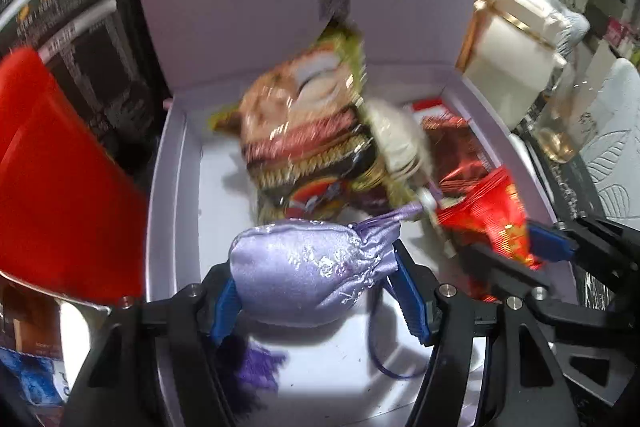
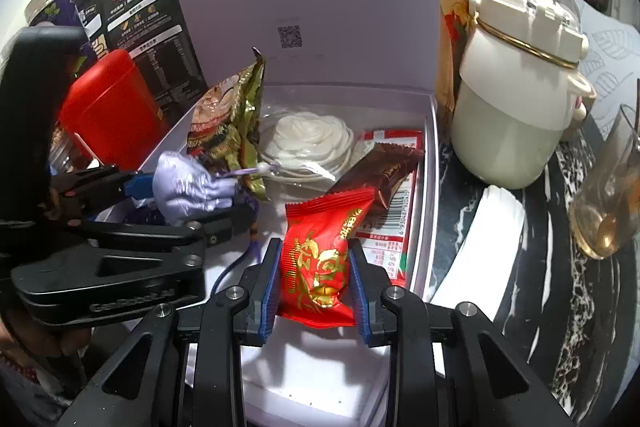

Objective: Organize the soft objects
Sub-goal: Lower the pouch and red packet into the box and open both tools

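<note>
L gripper [image 1: 316,291] clamps lilac pouch [image 1: 304,267], R gripper [image 2: 314,291] clamps red packet [image 2: 320,263]; snack bags [image 2: 228,123], prob. blurred, crowd box [image 2: 424,227].

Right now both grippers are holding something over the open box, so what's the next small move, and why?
Probably lower both a little further and let go. The left gripper clamps the lilac satin pouch and the right gripper clamps the red snack packet, both above bare floor at the near end of the white box, clear of the snacks at the back.
</note>
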`<state>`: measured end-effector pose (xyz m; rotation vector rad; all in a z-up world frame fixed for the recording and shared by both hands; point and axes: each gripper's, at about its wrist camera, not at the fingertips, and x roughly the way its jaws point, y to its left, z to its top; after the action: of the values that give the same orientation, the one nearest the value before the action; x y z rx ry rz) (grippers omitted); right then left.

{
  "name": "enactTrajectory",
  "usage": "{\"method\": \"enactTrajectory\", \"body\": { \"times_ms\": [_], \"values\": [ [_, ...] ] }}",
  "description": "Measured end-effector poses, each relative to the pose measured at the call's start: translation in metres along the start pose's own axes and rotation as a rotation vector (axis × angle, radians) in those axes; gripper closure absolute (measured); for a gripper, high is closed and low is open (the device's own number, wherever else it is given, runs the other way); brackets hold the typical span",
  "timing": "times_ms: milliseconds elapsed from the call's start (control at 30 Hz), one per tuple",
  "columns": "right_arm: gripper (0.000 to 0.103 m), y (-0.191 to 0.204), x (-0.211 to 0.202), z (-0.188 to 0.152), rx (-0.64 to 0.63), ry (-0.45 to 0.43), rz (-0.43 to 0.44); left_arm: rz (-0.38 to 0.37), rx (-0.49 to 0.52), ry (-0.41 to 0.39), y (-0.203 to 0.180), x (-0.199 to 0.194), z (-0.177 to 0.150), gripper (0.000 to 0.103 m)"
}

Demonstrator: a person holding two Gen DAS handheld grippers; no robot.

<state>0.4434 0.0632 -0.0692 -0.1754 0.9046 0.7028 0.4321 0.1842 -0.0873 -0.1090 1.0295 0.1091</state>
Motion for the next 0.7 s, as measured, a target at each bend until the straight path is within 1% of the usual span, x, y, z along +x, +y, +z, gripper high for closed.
{"method": "enactTrajectory", "body": {
  "times_ms": [200, 333, 367, 400, 500, 533, 567, 633, 700],
  "values": [
    [0.071, 0.007, 0.001, 0.004, 0.0, 0.005, -0.004, 0.037, 0.007, -0.04, -0.002, -0.008, 0.0, 0.038],
    [0.064, 0.009, -0.007, 0.006, 0.001, -0.018, -0.009, 0.075, 0.021, -0.082, -0.006, -0.021, -0.002, 0.037],
    [0.059, 0.009, -0.01, 0.007, 0.004, -0.025, -0.009, 0.08, 0.026, -0.092, -0.007, -0.024, -0.002, 0.037],
    [0.056, 0.007, -0.014, 0.006, 0.006, -0.031, -0.01, 0.083, 0.029, -0.094, -0.008, -0.026, -0.002, 0.037],
    [0.056, 0.007, -0.02, 0.008, 0.012, -0.044, -0.015, 0.084, 0.017, -0.09, -0.011, -0.036, 0.003, 0.035],
    [0.056, 0.007, -0.023, 0.009, 0.014, -0.044, -0.02, 0.082, 0.012, -0.093, -0.012, -0.037, 0.004, 0.032],
    [0.056, 0.005, -0.026, 0.01, 0.015, -0.046, -0.024, 0.081, 0.008, -0.102, -0.013, -0.04, 0.005, 0.025],
    [0.056, 0.003, -0.035, 0.01, 0.015, -0.054, -0.034, 0.089, 0.01, -0.132, -0.008, -0.053, 0.007, 0.017],
    [0.056, 0.002, -0.045, 0.013, 0.012, -0.068, -0.046, 0.093, 0.015, -0.153, -0.01, -0.062, 0.011, 0.014]
  ]
}}
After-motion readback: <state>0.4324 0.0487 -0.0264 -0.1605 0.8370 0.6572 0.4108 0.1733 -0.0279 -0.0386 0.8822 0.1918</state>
